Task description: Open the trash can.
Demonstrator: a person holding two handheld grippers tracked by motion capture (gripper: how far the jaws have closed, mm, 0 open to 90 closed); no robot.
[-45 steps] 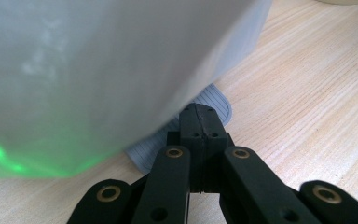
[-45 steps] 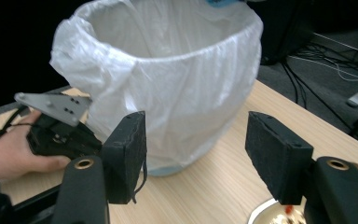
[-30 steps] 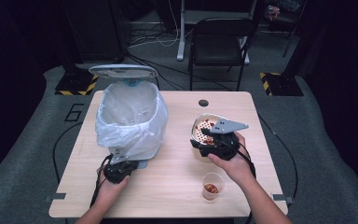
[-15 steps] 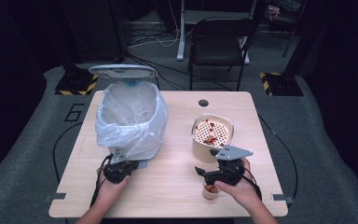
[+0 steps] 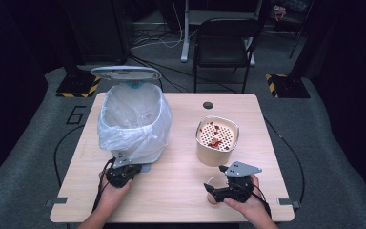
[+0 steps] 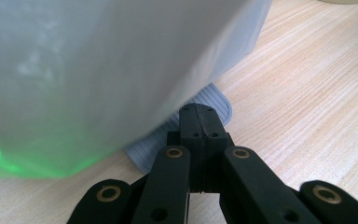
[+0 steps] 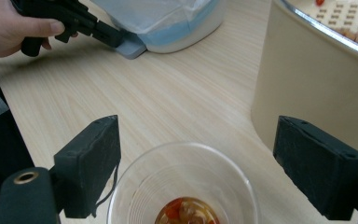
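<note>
The right tool (image 7: 196, 154) stands released, its jaws having just been opening, and the clear plastic cup (image 7: 184, 184) sits upright on the surface (image 7: 182, 88) directly between and just ahead of the two pads, which stand off its rim on either side. That straddle is what the coming move turns on: as I judge it, closing the jaws level across the cup's round wall would take it, with no sideways shift needed. The cup lies just in front of the beige strainer container (image 5: 217, 140), on the person's side of it, and the right hand is far the nearer.

The left tool (image 6: 198, 123) is clenched, its tips pressing down on the grey ribbed pedal (image 6: 214, 105) at the foot of the lined trash bin (image 5: 133, 121), well to the left of the container; the lid (image 5: 126, 72) stands raised.

The right gripper view shows reddish food bits in liquid at the cup's bottom, which the high view leaves indistinct; the high view alone gives the open lid.
</note>
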